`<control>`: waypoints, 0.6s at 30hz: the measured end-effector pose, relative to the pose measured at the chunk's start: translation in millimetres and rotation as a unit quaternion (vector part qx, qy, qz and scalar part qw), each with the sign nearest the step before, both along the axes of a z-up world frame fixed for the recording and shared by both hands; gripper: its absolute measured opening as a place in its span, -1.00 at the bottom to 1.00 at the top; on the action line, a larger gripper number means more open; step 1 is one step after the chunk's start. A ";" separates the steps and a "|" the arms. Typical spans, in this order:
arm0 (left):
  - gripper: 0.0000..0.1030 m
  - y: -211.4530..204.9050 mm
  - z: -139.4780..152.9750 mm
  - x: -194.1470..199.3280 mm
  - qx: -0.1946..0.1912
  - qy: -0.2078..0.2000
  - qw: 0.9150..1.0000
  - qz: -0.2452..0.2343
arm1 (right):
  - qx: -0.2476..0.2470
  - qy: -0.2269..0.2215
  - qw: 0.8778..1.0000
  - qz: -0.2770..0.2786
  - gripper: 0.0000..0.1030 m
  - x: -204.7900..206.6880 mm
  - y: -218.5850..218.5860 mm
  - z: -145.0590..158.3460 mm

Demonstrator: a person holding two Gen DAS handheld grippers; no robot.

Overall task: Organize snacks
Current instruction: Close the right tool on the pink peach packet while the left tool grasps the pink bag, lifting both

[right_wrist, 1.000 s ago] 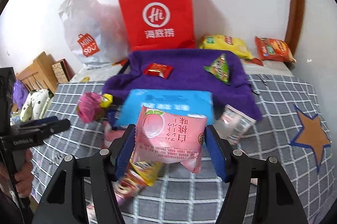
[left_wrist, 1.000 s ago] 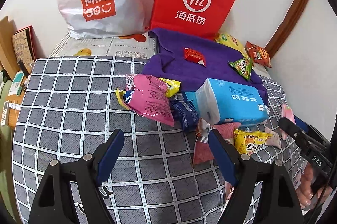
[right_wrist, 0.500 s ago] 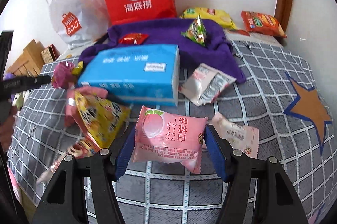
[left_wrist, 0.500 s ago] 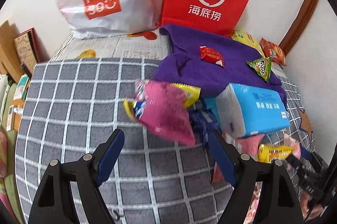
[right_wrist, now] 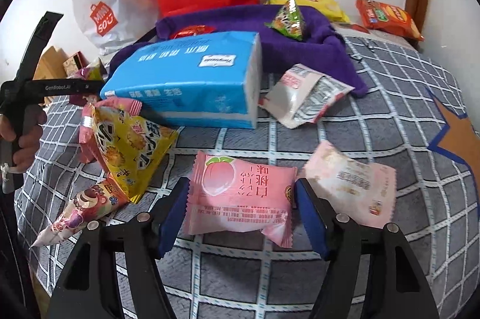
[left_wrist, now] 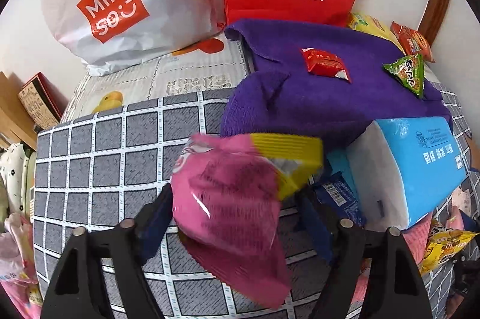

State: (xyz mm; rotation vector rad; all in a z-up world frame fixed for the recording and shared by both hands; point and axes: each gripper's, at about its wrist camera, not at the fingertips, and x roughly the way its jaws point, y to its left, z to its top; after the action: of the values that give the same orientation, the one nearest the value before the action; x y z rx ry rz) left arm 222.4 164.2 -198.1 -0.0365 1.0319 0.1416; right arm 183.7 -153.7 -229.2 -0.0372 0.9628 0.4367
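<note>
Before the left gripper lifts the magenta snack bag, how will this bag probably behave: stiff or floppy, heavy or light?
The magenta snack bag looks like thin glossy film, creased and puffed, so it is probably light and floppy. Its shiny surface may slip between the left gripper pads. It lies partly on a yellow packet, which might shift with it.

The bed with the grey checked cover (right_wrist: 375, 121) had a purple towel (right_wrist: 336, 49) at upper centre, a blue tissue pack (right_wrist: 186, 85) mid-frame, and snack packets scattered below it.
</note>
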 end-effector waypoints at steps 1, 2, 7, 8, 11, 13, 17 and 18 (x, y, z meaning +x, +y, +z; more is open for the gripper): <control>0.27 0.1 0.2 -1.7 -0.006 -0.001 1.000 -0.002 | -0.005 -0.003 1.000 -0.001 0.34 0.2 1.5 -0.3; 0.21 0.7 1.6 -4.5 -0.011 -0.004 1.000 -0.001 | -0.008 -0.006 1.000 -0.001 0.34 0.2 3.5 -0.2; 0.19 -0.2 9.5 -22.8 -0.021 -0.016 1.000 -0.002 | 0.004 0.002 1.000 -0.006 0.34 -0.5 1.2 1.0; 0.18 -1.6 12.5 -29.2 -0.021 -0.018 1.000 -0.001 | 0.008 0.006 1.000 -0.005 0.34 -1.4 -0.6 2.1; 0.19 -6.9 18.9 -50.4 -0.036 -0.020 0.999 -0.002 | 0.016 0.009 1.000 0.002 0.35 -8.4 -7.0 5.7; 0.19 -11.4 21.5 -62.6 -0.044 -0.020 0.999 -0.007 | 0.013 0.011 1.000 0.007 0.36 -12.8 -8.8 6.1; 0.19 -30.3 20.8 -92.1 -0.052 -0.012 0.998 -0.022 | 0.002 0.015 1.000 0.020 0.39 -24.3 -12.6 5.7; 0.19 -34.6 19.3 -97.3 -0.051 -0.010 0.998 -0.025 | -0.001 0.014 1.000 0.023 0.41 -27.7 -14.0 5.9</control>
State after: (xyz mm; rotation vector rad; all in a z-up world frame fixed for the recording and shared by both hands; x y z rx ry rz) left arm 125.1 129.6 -178.9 -0.1054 1.0191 0.0436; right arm 156.0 -167.7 -223.3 -0.0552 0.9907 0.4795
